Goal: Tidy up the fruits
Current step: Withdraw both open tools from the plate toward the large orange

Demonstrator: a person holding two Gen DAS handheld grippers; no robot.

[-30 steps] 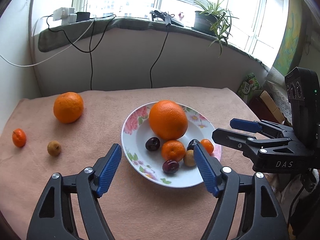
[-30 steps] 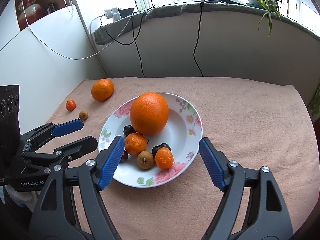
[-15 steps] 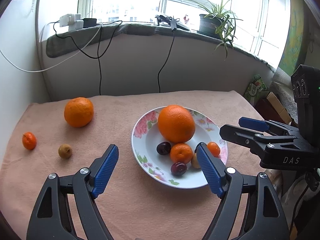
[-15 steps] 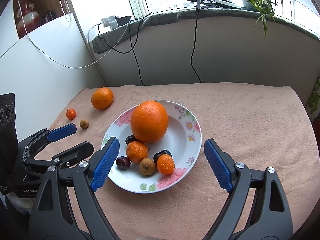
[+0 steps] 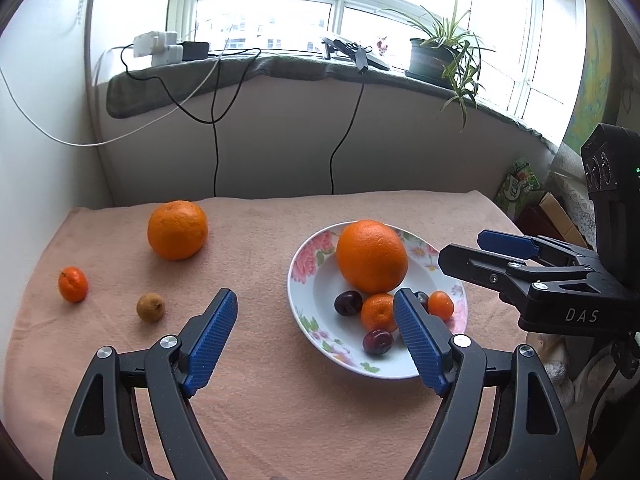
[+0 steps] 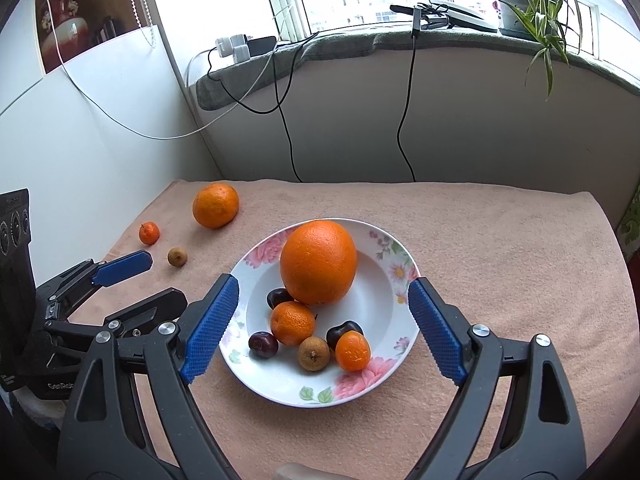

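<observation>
**While both tongs hang spread, fruit is split**

Left tongs and right tongs grip nothing. Floral plate holds a big orange, tangerines, plums. Second orange, kumquat, longan sit on the desk.

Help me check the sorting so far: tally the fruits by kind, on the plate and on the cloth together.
Large oranges: 2, one on the plate, one on the cloth
Small mandarins: 3, two on the plate, one on the cloth
Dark plums: 3, all on the plate
Small brown fruits: 2, one on the plate, one on the cloth
Total: 10
</observation>
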